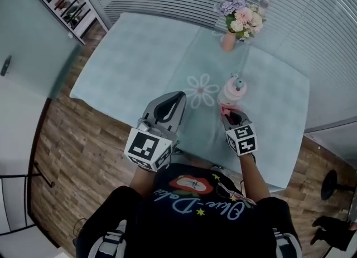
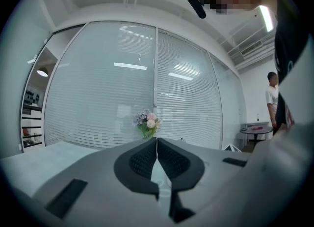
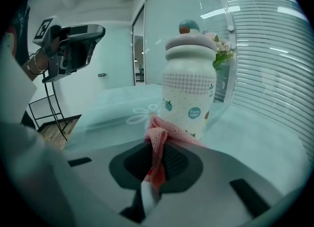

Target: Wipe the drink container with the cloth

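- The right gripper [image 3: 157,147] has its 2 jaws closed on a pink cloth [image 3: 158,140]. The fabric fills the gap between the pads and runs forward out past the tips.
- The free end of the cloth rests against the lower front of the drink container [image 3: 189,91], at centre frame in the right gripper view.
- The drink container stands upright on the pale blue table [image 1: 139,62]. Its lid is on and has a small round knob on top.
- In the head view, the drink container sits right of centre, directly above the right gripper and just right of the flower print [image 1: 202,89] on the tabletop.
- The left gripper [image 2: 156,147] has its 2 jaws brought together. The pads meet along a thin line at the tips, with nothing between them.
- In the head view, the left gripper occupies the lower centre, over the near part of the table. It is well apart from the drink container and the cloth and touches neither.
- A vase of flowers [image 1: 240,20] stands at the upper right of the head view, apart from the drink container.
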Tool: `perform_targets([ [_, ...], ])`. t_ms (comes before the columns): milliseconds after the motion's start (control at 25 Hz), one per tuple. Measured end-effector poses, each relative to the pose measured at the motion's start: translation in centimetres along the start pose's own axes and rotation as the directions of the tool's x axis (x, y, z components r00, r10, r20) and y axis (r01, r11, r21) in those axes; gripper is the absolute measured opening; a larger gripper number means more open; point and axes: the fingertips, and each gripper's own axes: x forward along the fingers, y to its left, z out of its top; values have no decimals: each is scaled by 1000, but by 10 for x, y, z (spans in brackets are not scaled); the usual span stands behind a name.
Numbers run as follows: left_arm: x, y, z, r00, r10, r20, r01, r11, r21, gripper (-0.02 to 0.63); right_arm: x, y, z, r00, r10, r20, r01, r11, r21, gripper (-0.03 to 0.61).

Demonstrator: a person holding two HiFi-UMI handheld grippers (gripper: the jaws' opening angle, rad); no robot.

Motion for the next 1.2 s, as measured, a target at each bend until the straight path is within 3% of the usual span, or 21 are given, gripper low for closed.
perform_targets([
  [120, 5, 13, -6, 999, -38, -11, 38, 999, -14, 5, 1, 5, 7, 1000, -14, 24, 13, 999, 48, 26],
  [280, 13, 30, -10, 996, -91, -14, 91, 996, -12, 5, -15, 15, 48, 981, -64, 186, 31, 985, 172, 26],
  [480, 22, 45, -14, 986, -165, -16, 165, 986, -1, 5, -32, 21, 96, 928, -154, 338, 80, 971, 224, 26],
  [680, 30, 57, -14, 974, -226, -11, 226, 974, -8, 5, -48, 15, 136, 862, -266, 431, 164, 952, 260, 26],
  [880, 36, 68, -17, 965, -262, -15, 261, 965, -11, 5, -38, 1, 139, 833, -356, 424, 227, 918, 325, 25],
  [1200, 49, 81, -15, 956, -292, -11, 292, 956, -12, 5, -24, -3, 121, 842, -412, 348, 298, 893, 337, 25],
])
